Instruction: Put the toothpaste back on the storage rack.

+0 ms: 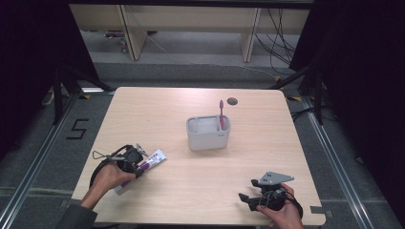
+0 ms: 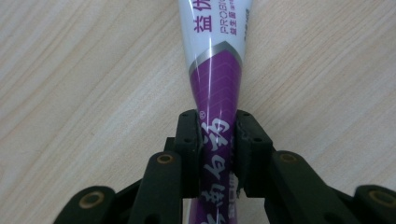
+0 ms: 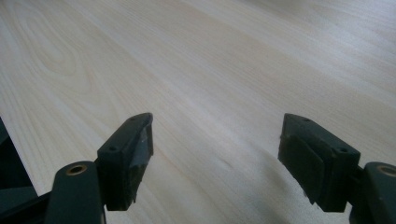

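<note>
A purple and white toothpaste tube [image 1: 154, 158] lies on the light wooden table [image 1: 200, 95] at the front left. My left gripper [image 1: 142, 164] is shut on its purple part; in the left gripper view both pads press the tube [image 2: 215, 88] at the left gripper's [image 2: 217, 126] tips. At the front right, my right gripper [image 1: 248, 190] rests low over bare wood. The right gripper view has the right gripper [image 3: 215, 140] with its jaws wide apart and nothing between them. A grey-white holder [image 1: 208, 138] stands mid-table with a pink toothbrush [image 1: 221, 112] upright in its right compartment.
A dark round cable hole [image 1: 232, 101] sits in the tabletop behind the holder. The table's front edge runs just below both hands. Black stands and cables flank the table on the floor.
</note>
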### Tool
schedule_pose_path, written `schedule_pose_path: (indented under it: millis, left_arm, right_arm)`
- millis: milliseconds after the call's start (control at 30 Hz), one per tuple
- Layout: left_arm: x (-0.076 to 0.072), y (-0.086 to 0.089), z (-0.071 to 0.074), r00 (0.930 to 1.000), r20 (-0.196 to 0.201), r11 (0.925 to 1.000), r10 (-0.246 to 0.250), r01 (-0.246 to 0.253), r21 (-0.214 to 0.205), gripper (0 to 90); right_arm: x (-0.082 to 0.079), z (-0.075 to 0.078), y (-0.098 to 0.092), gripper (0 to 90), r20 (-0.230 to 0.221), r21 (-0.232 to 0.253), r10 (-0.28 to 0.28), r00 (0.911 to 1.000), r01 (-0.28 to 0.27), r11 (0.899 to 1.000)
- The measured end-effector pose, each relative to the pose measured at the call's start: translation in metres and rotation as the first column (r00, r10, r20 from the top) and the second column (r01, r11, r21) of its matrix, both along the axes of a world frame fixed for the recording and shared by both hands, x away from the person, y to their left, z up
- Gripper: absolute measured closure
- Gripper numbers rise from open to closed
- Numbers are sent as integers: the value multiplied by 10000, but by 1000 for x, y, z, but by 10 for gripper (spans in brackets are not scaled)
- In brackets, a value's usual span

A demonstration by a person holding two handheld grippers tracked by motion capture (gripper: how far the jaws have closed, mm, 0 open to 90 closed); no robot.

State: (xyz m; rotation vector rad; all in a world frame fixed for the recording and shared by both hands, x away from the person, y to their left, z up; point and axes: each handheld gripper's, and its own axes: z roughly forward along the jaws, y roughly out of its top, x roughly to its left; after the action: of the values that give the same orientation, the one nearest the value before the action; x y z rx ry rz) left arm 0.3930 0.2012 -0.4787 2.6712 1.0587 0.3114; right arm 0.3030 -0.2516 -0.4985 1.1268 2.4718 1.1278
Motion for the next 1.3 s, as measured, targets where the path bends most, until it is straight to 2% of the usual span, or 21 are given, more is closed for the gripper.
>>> schedule_pose_path:
  millis: [200, 333, 467, 533, 567, 600, 633, 700, 767, 867, 900, 1033, 1067, 1100, 1167, 1200, 1267, 1300]
  left_arm:
    - [5, -2, -3, 9997, -255, 9999, -3, 6, 119, 723]
    - [6, -4, -4, 9990, -451, 9997, 3, 9, 259, 723]
    - [7, -5, -3, 9990, -455, 9993, -44, 61, 377, 725]
    - [7, -5, -4, 9989, -458, 9994, -44, 60, 355, 727]
    - [7, -5, -4, 9990, -455, 9993, -53, 69, 365, 729]
    - [6, -6, -4, 9992, -385, 9991, -112, 127, 393, 730]
    - [7, -6, -3, 9987, -479, 9986, -165, 188, 485, 730]
    - [7, -6, -3, 9988, -452, 9987, -187, 208, 467, 731]
    - [7, -7, -3, 9983, -541, 9981, -228, 258, 559, 736]
    - [8, -9, -2, 9981, -517, 9969, -335, 370, 701, 740]
    - [7, -9, -3, 9982, -459, 9964, -389, 422, 737, 740]
    - [6, -7, -2, 9981, -307, 9963, -538, 557, 654, 746]
    - [5, -6, -2, 9985, -328, 9974, -429, 447, 560, 746]
    - [3, -6, -3, 9983, -245, 9971, -526, 539, 532, 749]
    - [3, -6, -2, 9978, -292, 9971, -588, 601, 469, 750]
    - [3, -6, -1, 9971, -163, 9963, -750, 756, 404, 751]
    - [1, -6, 1, 9980, -90, 9976, -629, 631, 281, 752]
    - [2, -5, 3, 9969, -20, 9966, -782, 782, 252, 753]
  right_arm:
    - [2, -1, -1, 273, 275, -43, 271, 9993, -270, 9996]
    - [0, -1, 1, 273, 91, 33, 77, 9999, -78, 10000]
    - [-1, -1, 2, 273, -54, -18, 59, 10000, -59, 10000]
    - [0, -1, 1, 274, 55, -60, 141, 9999, -140, 9999]
    - [-1, -1, 2, 273, -178, 47, 27, 9998, -26, 10000]
    - [-2, -1, 2, 273, -159, 33, -23, 9999, 24, 10000]
    - [0, -2, 2, 273, 48, -15, 129, 9999, -129, 9999]
    - [-1, -2, 2, 274, -42, 38, 117, 9999, -117, 9999]
    - [0, -1, 1, 275, 156, -68, 198, 9997, -197, 9998]
    - [0, -2, 2, 275, 17, -25, 197, 9998, -197, 9998]
    - [1, -2, 1, 275, 134, -87, 224, 9997, -223, 9997]
    - [-1, -2, 2, 276, -26, 49, 119, 9999, -119, 9999]
    - [0, -2, 2, 276, -10, 36, 109, 9999, -109, 9999]
    - [0, -2, 1, 276, 82, -124, 159, 9998, -158, 9998]
    - [1, -2, 1, 276, 149, -117, 220, 9996, -218, 9997]
    - [0, -2, 2, 276, 15, 33, 127, 9999, -127, 9999]
    - [0, -2, 1, 276, 90, -51, 126, 9999, -126, 9999]
    - [1, -2, 1, 276, 4, -46, 164, 9999, -164, 9999]
